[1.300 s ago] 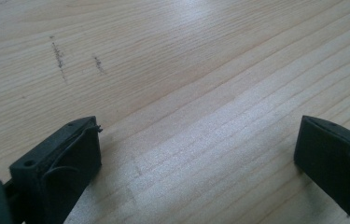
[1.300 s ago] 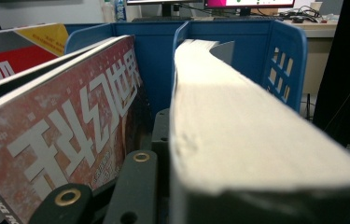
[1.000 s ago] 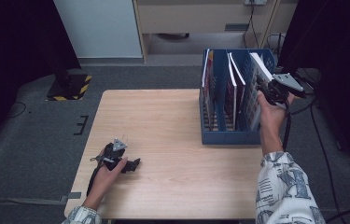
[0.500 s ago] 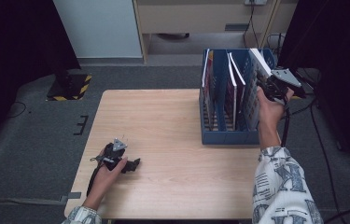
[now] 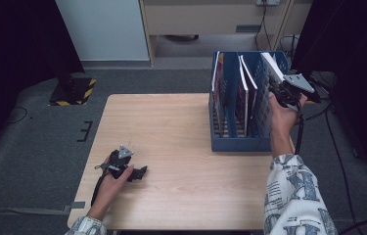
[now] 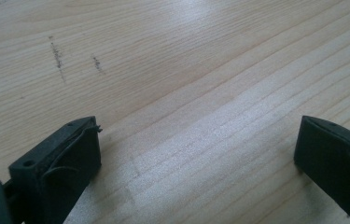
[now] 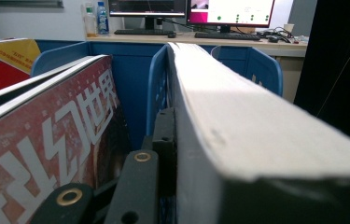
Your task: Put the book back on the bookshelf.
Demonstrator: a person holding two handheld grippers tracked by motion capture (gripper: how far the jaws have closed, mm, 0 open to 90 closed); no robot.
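From the high view, the wooden table [image 5: 181, 132] carries a blue file rack [image 5: 240, 143] at its right side, with books standing in its slots. The right gripper [image 5: 283, 92] is up at the rack's right end, raised in the person's right hand [image 5: 281, 115], and it sits right against the thick white-edged book [image 5: 272, 66] that leans in the rightmost slot. Two thinner red-covered books [image 5: 243, 93] stand tilted in the slots to the left of it. Down at the near left corner of the table, the left gripper [image 5: 133, 172] lies low on the wood, held in the left hand [image 5: 115, 174], well apart from the rack.

In the left gripper view, bare pale wood grain [image 6: 186, 84] runs under the camera. One black jaw sits at the left edge, the other far off at the right edge: wide apart, nothing between them.

In the right gripper view, the thick book's page block [image 7: 238, 121] looms large on the right. One black jaw presses flat against its left face and the book hides the other, so the jaws are clamped on the book. A blue divider [image 7: 159, 93] rises just behind, and a red magazine with white characters [image 7: 56, 140] leans at the left. Beyond the rack, monitors [image 7: 189, 7] stand on a desk.
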